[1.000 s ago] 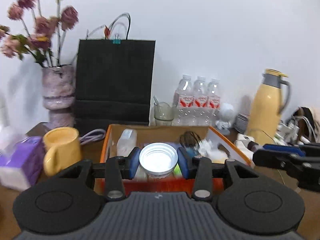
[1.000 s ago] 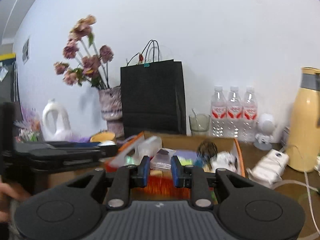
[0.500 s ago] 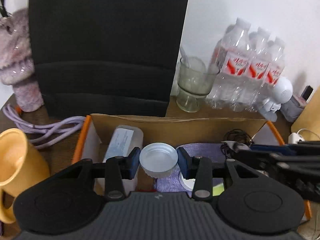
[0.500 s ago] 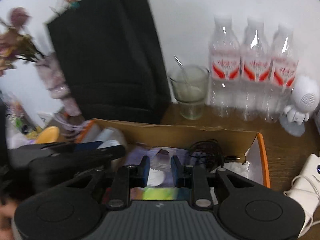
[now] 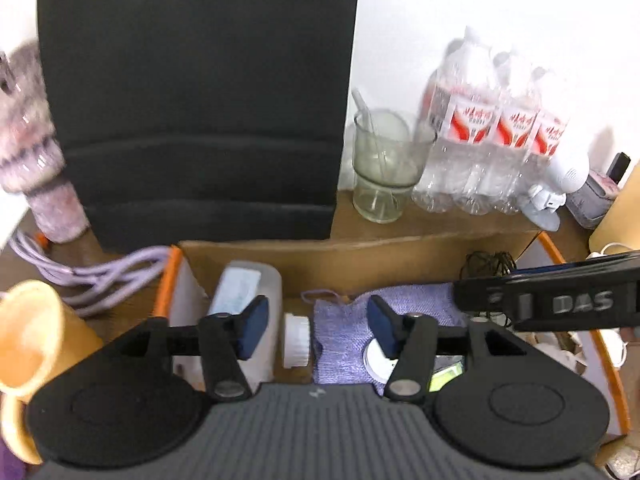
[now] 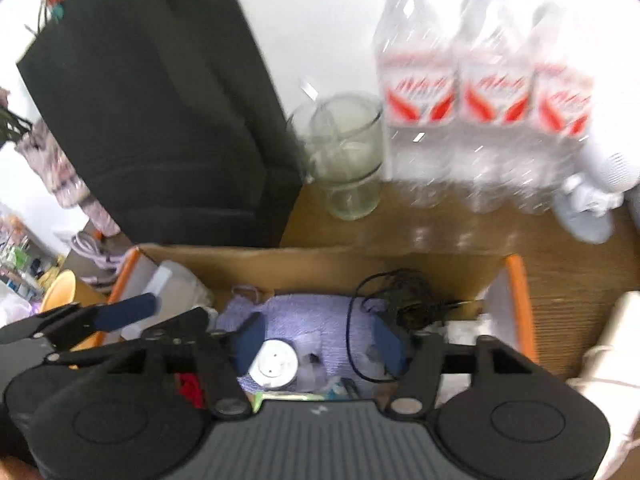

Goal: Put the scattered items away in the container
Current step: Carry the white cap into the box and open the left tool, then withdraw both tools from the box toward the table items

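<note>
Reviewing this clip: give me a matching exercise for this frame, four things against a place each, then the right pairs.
Things:
1. white jar
2. purple cloth
3. glass cup
4. yellow mug

Places:
A. on the table, left of the box
B. in the box, beside the plastic bottle
C. behind the box, next to the water bottles
D. in the box, under the black cable

Pairs: 1-B, 2-D, 3-C, 4-A
</note>
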